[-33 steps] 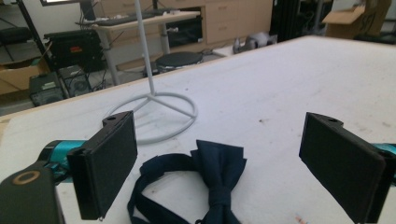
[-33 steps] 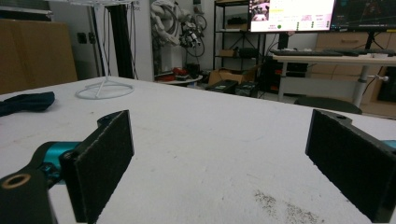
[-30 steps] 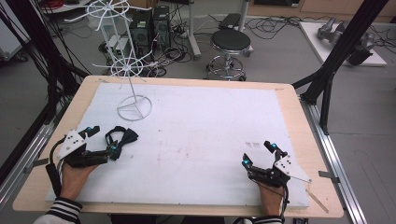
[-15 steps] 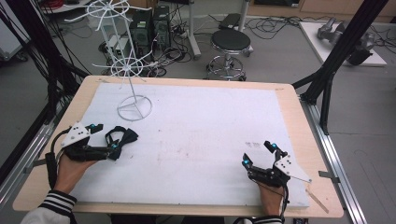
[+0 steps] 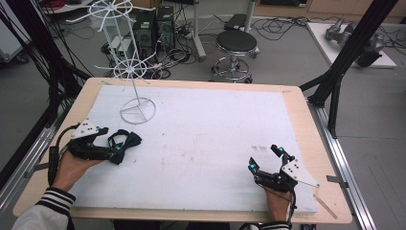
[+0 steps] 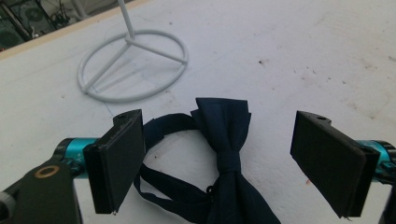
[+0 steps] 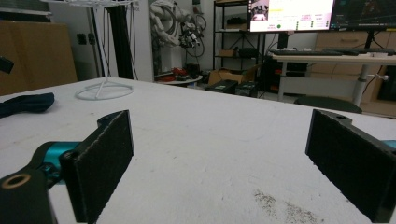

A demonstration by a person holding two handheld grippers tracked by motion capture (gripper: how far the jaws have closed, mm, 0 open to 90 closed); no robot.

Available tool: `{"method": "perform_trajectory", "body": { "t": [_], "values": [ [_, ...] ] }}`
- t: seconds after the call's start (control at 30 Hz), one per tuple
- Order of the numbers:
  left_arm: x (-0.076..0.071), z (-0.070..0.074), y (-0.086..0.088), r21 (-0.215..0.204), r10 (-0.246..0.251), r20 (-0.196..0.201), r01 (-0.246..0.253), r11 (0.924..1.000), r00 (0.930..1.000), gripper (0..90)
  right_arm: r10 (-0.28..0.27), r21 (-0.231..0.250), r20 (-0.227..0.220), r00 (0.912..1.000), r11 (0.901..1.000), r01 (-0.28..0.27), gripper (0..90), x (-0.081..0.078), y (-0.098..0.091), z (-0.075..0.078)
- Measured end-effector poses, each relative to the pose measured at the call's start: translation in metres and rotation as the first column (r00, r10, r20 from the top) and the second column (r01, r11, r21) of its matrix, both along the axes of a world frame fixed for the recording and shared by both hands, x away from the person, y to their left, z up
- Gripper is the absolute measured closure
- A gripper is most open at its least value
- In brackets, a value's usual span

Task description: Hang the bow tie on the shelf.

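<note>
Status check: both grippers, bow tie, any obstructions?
Left gripper open, jaws just closing around bow tie, pads not touching. Right gripper open, empty. White wire stand beyond, clear.

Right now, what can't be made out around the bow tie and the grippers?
- Bow tie: lower wing cut off by the bottom edge of the left gripper view; partly behind the left gripper in the high view.
- Wire stand: top cropped in the high view.
- Right gripper: far from both.

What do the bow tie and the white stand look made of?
Bow tie: likely woven fabric, dark navy with a slight sheen; soft folds, limp strap. Stand: apparently thin metal wire with a white coating; slim rigid rods and ring base.
</note>
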State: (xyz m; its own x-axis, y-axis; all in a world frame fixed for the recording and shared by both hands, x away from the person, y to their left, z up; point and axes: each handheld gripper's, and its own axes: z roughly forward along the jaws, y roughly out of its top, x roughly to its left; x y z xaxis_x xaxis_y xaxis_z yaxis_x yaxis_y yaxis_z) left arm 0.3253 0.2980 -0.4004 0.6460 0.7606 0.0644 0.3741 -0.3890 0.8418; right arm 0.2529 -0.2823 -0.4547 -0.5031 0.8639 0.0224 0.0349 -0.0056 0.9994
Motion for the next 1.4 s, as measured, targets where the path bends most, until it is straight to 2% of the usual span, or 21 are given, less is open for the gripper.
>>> {"method": "perform_trajectory", "body": {
  "t": [0.07,0.23,0.47,0.57,0.8,1.0,1.2,1.4],
  "values": [
    [0.003,0.001,-0.001,0.017,-0.008,-0.031,0.009,0.9998,0.9995,18.3,-0.001,-0.001,-0.001,1.0000,1.0000,0.001,6.7,0.000,0.000,0.000],
    [0.006,0.000,-0.003,0.053,-0.006,-0.071,0.010,0.9985,0.9975,19.0,-0.001,-0.001,0.002,1.0000,1.0000,0.001,6.7,0.000,0.000,0.000],
    [0.014,0.001,-0.009,0.119,-0.023,-0.133,0.039,0.9922,0.9909,22.9,-0.001,0.000,-0.002,1.0000,1.0000,0.001,6.7,0.000,0.000,0.000],
    [0.018,0.001,-0.010,0.129,-0.023,-0.161,0.044,0.9906,0.9867,24.4,-0.001,0.000,-0.001,1.0000,1.0000,0.001,6.7,0.000,0.000,0.000],
    [0.026,0.001,-0.014,0.166,-0.013,-0.235,0.053,0.9846,0.9720,25.8,-0.001,0.002,-0.001,1.0000,1.0000,0.001,6.7,0.000,0.000,0.000],
    [0.029,-0.001,-0.019,0.191,-0.021,-0.256,0.071,0.9791,0.9664,27.5,-0.002,0.003,0.000,1.0000,1.0000,0.002,6.7,0.000,0.000,0.000],
    [0.033,-0.002,-0.024,0.214,-0.023,-0.292,0.089,0.9728,0.9562,32.4,-0.004,0.003,-0.002,1.0000,1.0000,0.004,6.7,-0.001,0.000,0.000],
    [0.036,-0.003,-0.027,0.232,-0.017,-0.314,0.094,0.9680,0.9494,35.3,-0.002,0.004,-0.001,1.0000,1.0000,0.002,6.7,-0.001,0.000,0.000]
  ]
}}
